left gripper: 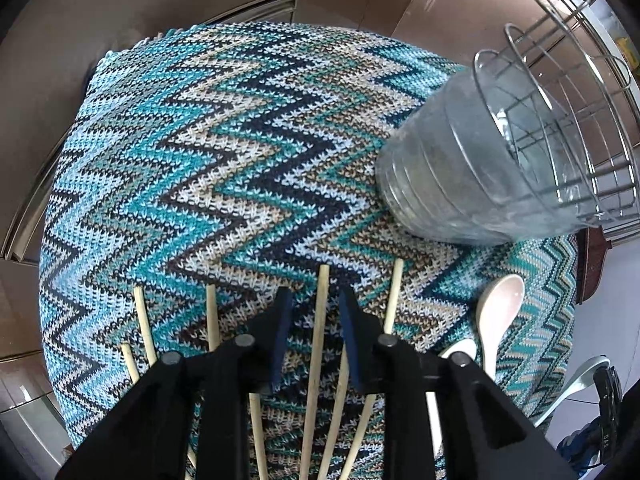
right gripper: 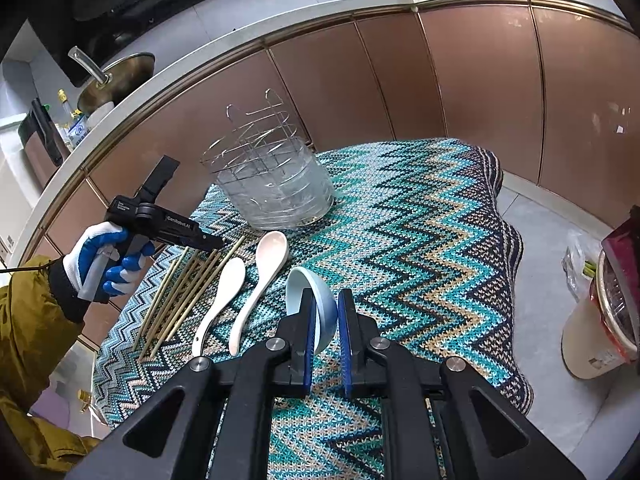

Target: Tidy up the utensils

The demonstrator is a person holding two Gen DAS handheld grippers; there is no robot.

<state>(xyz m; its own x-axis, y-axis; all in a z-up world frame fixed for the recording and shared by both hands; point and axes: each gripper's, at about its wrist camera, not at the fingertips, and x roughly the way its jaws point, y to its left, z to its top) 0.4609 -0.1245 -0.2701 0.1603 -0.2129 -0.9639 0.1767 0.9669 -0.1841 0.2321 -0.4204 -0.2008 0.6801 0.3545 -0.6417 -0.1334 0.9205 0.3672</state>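
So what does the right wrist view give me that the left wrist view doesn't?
Only the right wrist view shows the right gripper shut on the light blue spoon, the gloved hand holding the left gripper, and the kitchen counter. Only the left wrist view shows the left gripper's jaws apart over a chopstick. Both show the chopsticks, two white spoons, wire holder and zigzag cloth.

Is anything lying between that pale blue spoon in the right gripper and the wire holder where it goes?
Nothing tall. Between the pale blue spoon and the wire holder lies only the flat cloth; the white spoons lie just left of that path.
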